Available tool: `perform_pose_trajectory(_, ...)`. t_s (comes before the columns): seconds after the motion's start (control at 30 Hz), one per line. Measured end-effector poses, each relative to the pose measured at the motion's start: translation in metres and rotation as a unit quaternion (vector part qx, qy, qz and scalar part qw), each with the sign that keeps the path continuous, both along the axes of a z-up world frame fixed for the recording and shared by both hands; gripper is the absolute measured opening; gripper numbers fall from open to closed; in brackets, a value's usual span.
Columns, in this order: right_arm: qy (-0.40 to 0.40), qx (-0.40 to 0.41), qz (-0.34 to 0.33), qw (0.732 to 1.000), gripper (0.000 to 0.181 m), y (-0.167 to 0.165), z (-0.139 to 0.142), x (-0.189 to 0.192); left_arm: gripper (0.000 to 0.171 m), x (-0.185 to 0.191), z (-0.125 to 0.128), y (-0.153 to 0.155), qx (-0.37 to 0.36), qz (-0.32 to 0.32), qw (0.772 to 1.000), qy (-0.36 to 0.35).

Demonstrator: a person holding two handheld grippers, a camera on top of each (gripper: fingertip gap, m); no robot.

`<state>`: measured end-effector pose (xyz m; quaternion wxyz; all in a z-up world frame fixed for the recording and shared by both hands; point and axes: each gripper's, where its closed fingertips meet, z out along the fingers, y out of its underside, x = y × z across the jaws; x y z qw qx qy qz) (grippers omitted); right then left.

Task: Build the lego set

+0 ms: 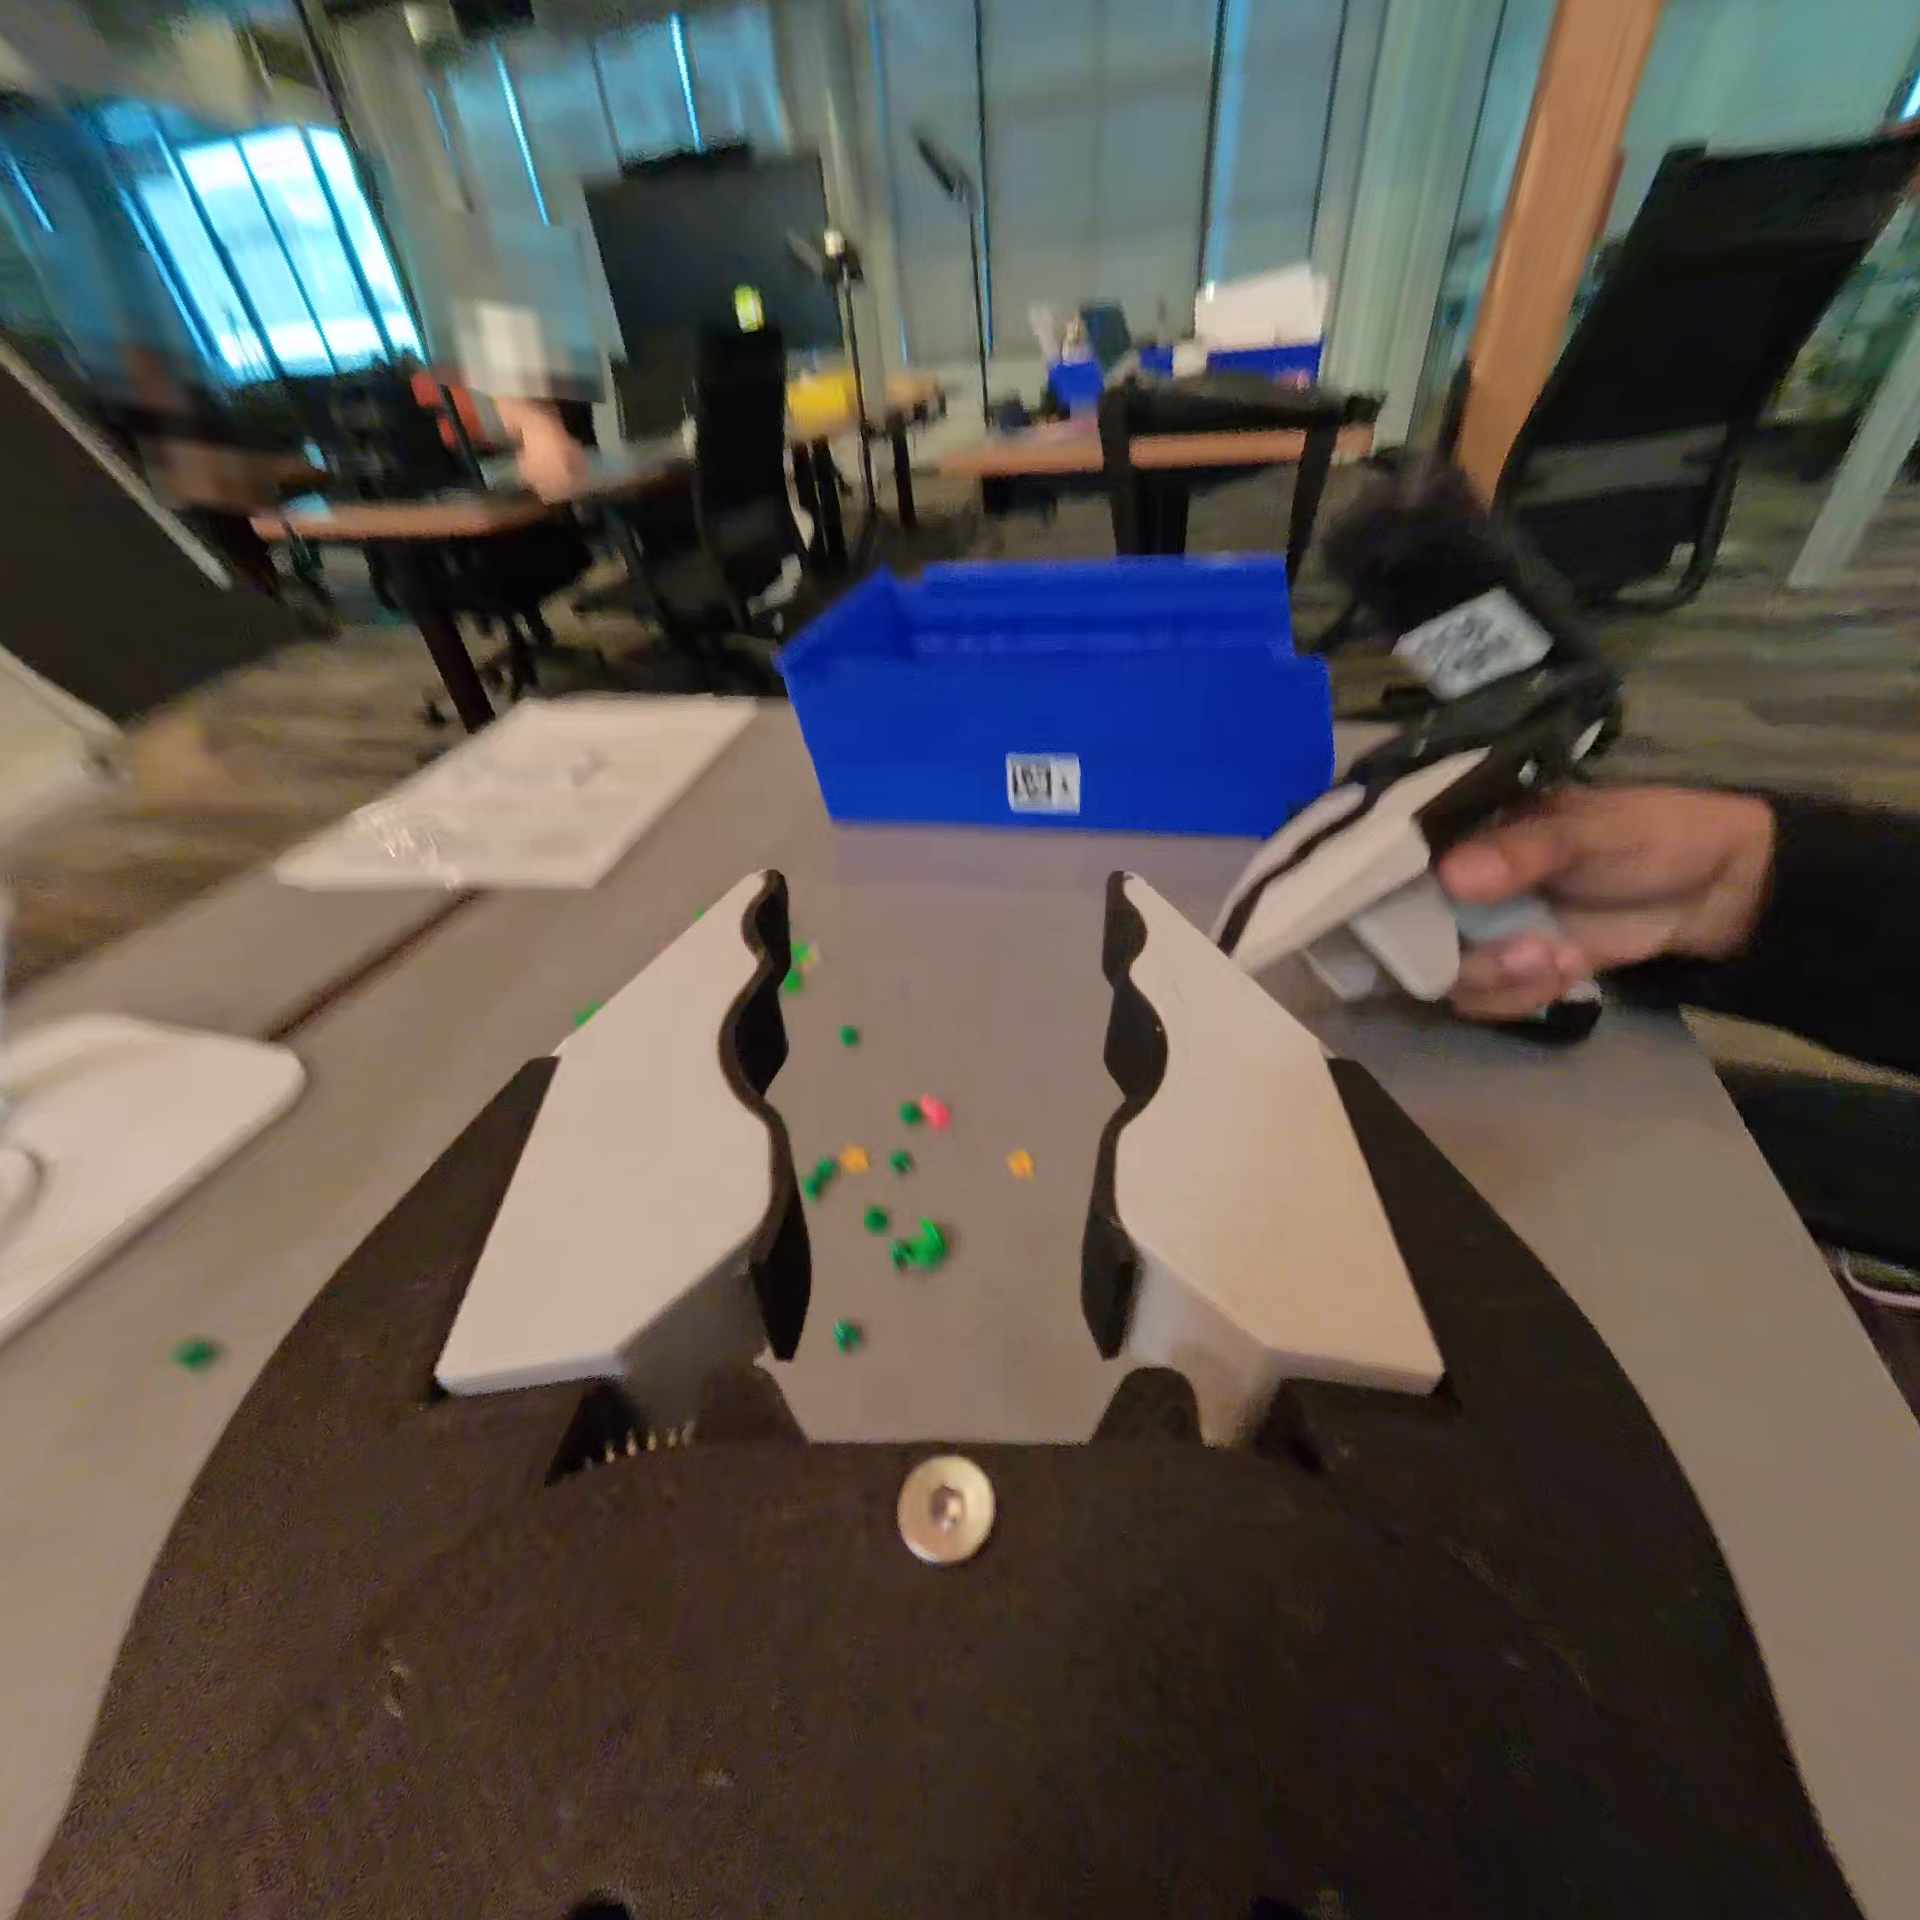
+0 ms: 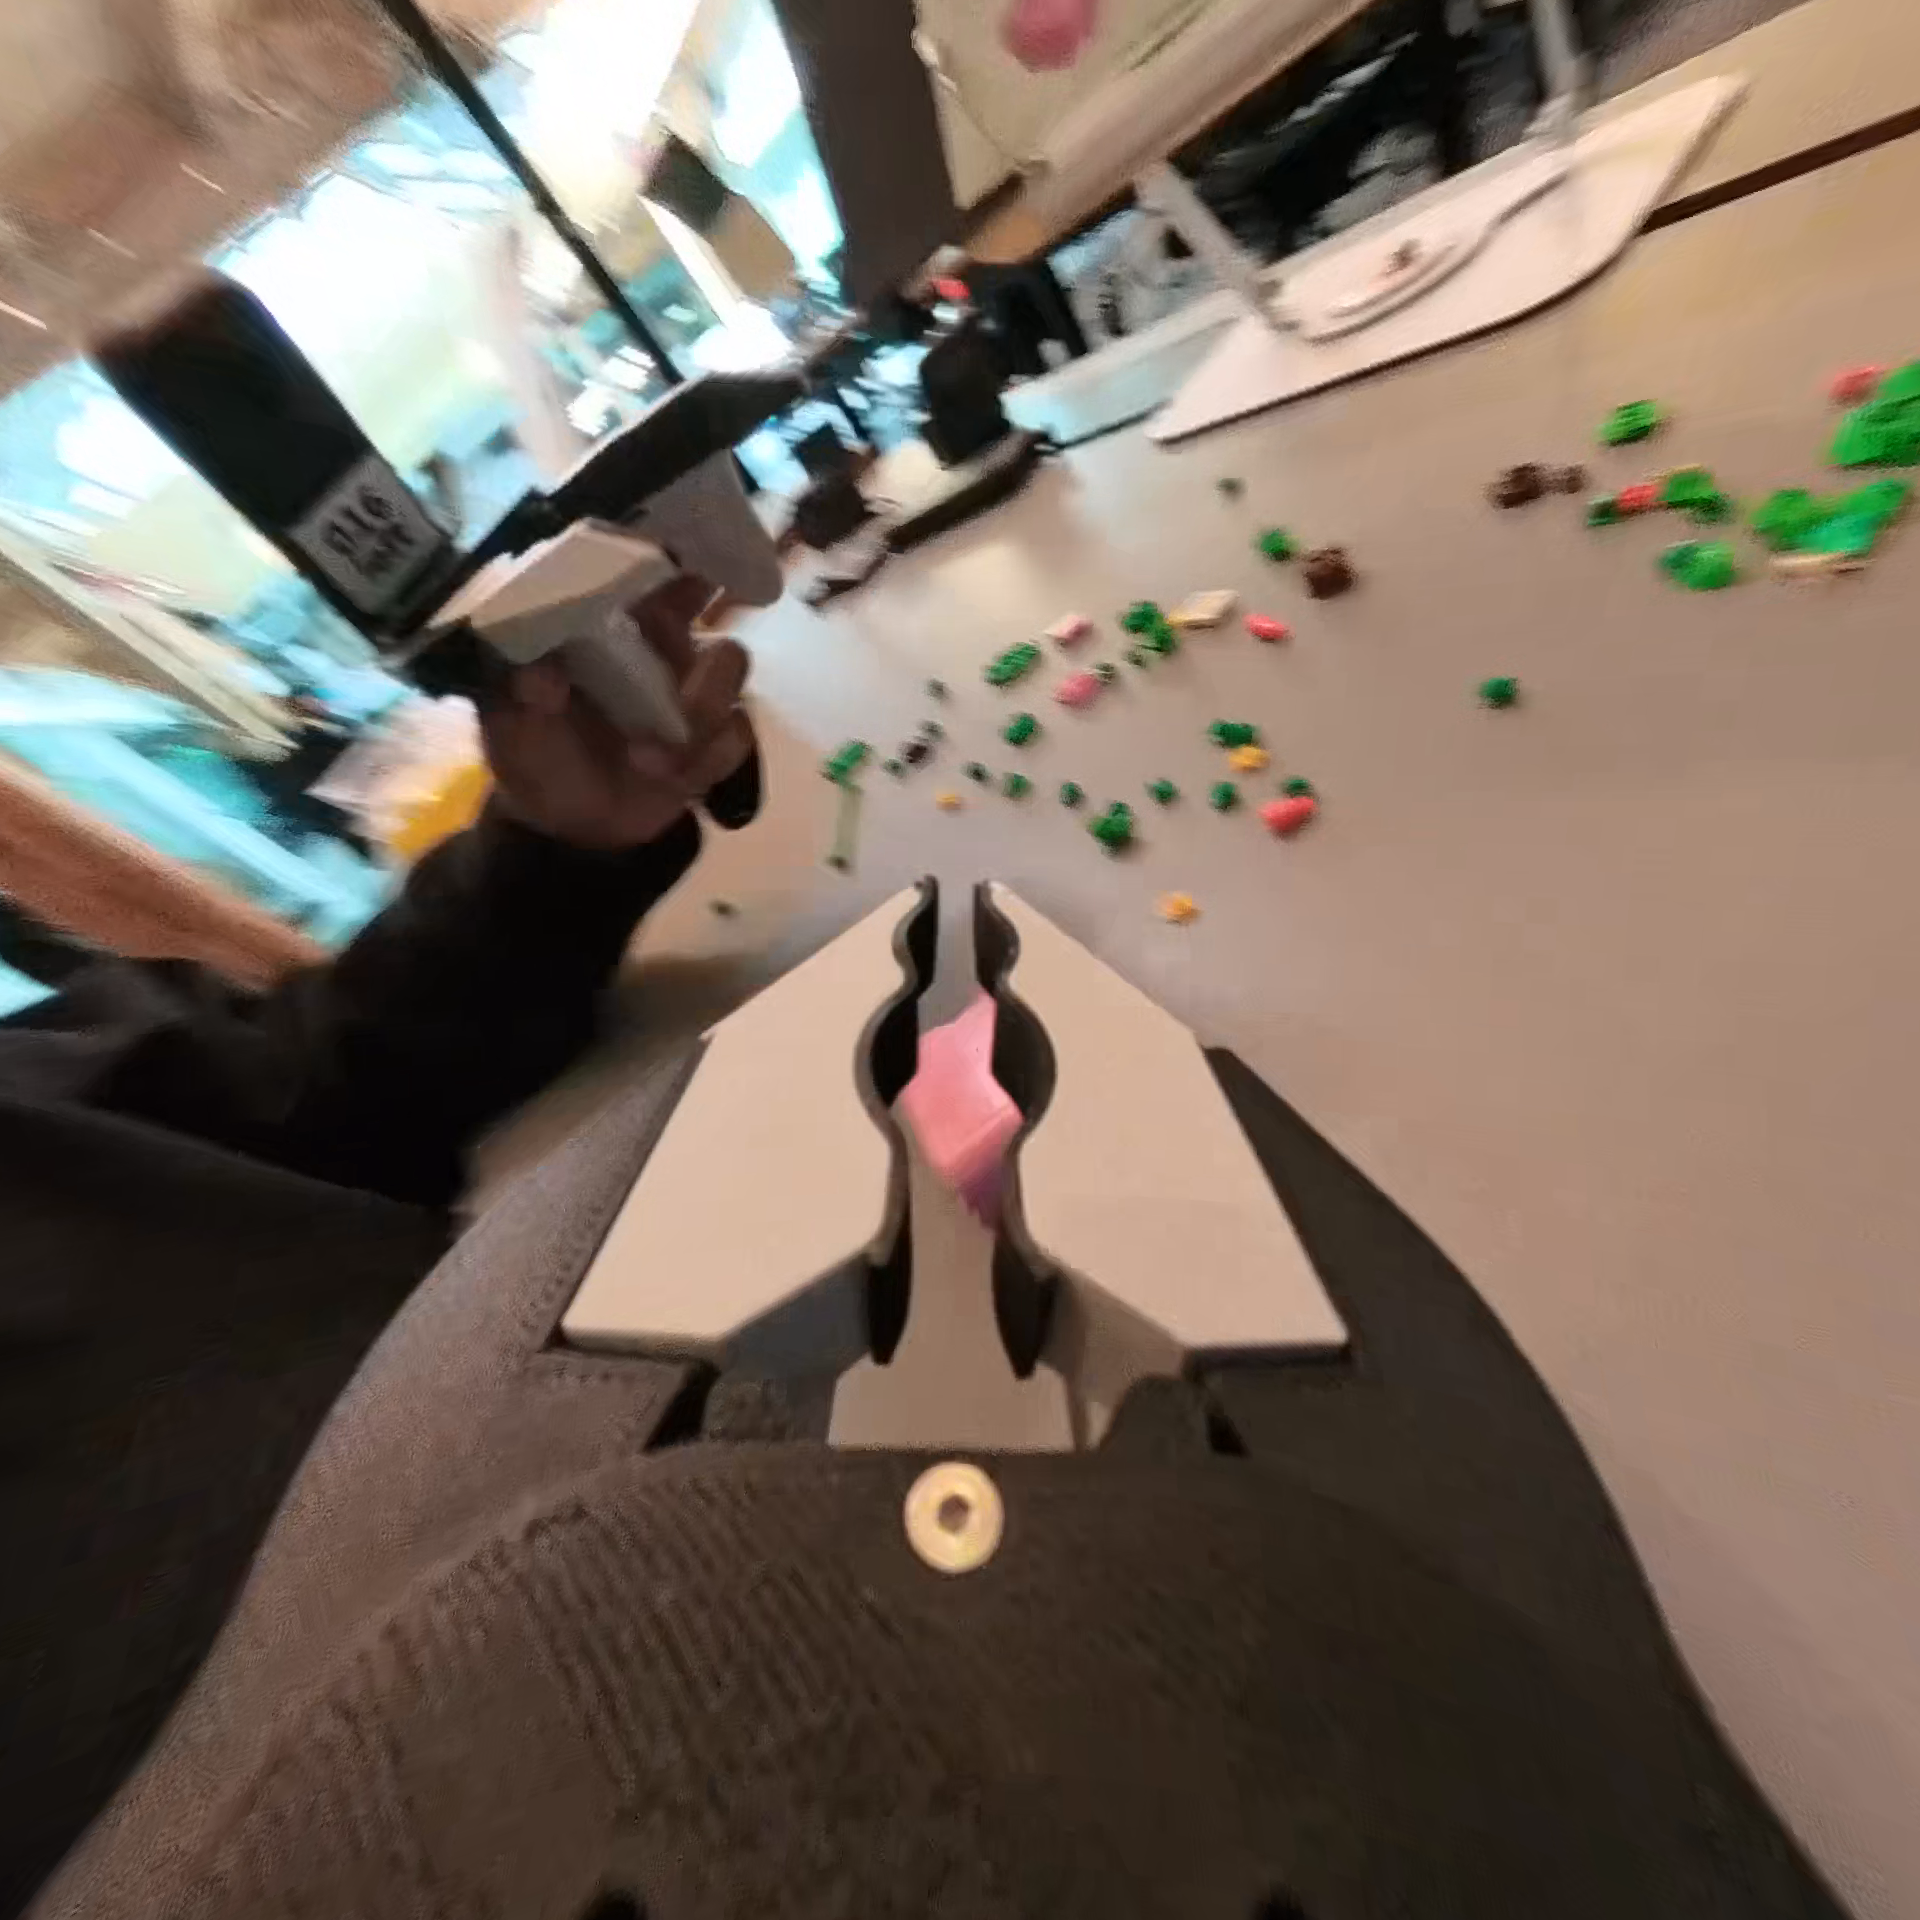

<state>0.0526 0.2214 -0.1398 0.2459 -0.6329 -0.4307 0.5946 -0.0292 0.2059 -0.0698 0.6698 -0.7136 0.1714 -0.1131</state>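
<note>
My left gripper [image 1: 940, 883] is open and empty above the grey table [image 1: 966, 997]. Small loose green [image 1: 920, 1247], pink [image 1: 935, 1112] and orange [image 1: 1018, 1162] lego pieces lie on the table below its fingers. My right gripper [image 2: 956, 888] is shut on a pink lego piece [image 2: 961, 1101], which sits deep between its fingers, behind the tips. The right gripper also shows in the left wrist view [image 1: 1309, 883], held in a hand at the right. The left gripper shows in the right wrist view [image 2: 623, 561], raised at the left.
A blue bin [image 1: 1060, 727] stands at the table's far edge. A white instruction sheet [image 1: 530, 790] lies far left, and a white base [image 1: 104, 1122] is at the left edge. Several green, pink and brown pieces [image 2: 1818, 520] are scattered on the table.
</note>
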Motion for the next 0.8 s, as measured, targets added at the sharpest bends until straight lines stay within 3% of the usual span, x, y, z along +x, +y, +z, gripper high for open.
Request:
perform_pose_trajectory(0.1,-0.029,0.093,-0.025,0.995,0.027,-0.005,-0.005,0.009,0.058,0.014,-0.045,-0.005,-0.067,-0.019,0.998,-0.003)
perform_pose_trajectory(0.2,-0.056,0.217,0.0,0.975,0.046,-0.024,-0.008,0.01,0.058,0.021,-0.065,-0.007,-0.106,-0.033,0.994,0.016)
perform_pose_trajectory(0.27,-0.099,0.32,0.036,0.942,0.056,-0.037,-0.022,0.008,0.057,0.022,-0.066,-0.006,-0.104,-0.033,0.994,0.028)
perform_pose_trajectory(0.33,-0.166,0.401,0.084,0.897,0.051,-0.041,-0.043,0.004,0.056,0.024,-0.068,-0.005,-0.106,-0.038,0.993,0.031)
perform_pose_trajectory(0.4,-0.224,0.428,0.138,0.865,0.054,-0.041,-0.06,-0.001,0.056,0.027,-0.072,-0.006,-0.116,-0.045,0.992,0.027)
perform_pose_trajectory(0.57,-0.303,0.418,0.26,0.816,0.05,-0.034,-0.076,-0.007,0.056,0.03,-0.078,-0.012,-0.133,-0.064,0.988,0.041)
perform_pose_trajectory(0.63,-0.297,0.37,0.281,0.834,0.051,-0.042,-0.068,-0.01,0.059,0.027,-0.078,-0.013,-0.128,-0.064,0.989,0.032)
perform_pose_trajectory(0.7,-0.235,0.313,0.251,0.885,0.051,-0.045,-0.045,-0.023,0.065,0.021,-0.071,-0.013,-0.119,-0.065,0.991,-0.004)
perform_pose_trajectory(0.8,-0.06,0.19,0.161,0.967,0.05,-0.039,0.014,-0.038,0.078,0.013,-0.045,-0.017,-0.083,-0.087,0.987,-0.109)
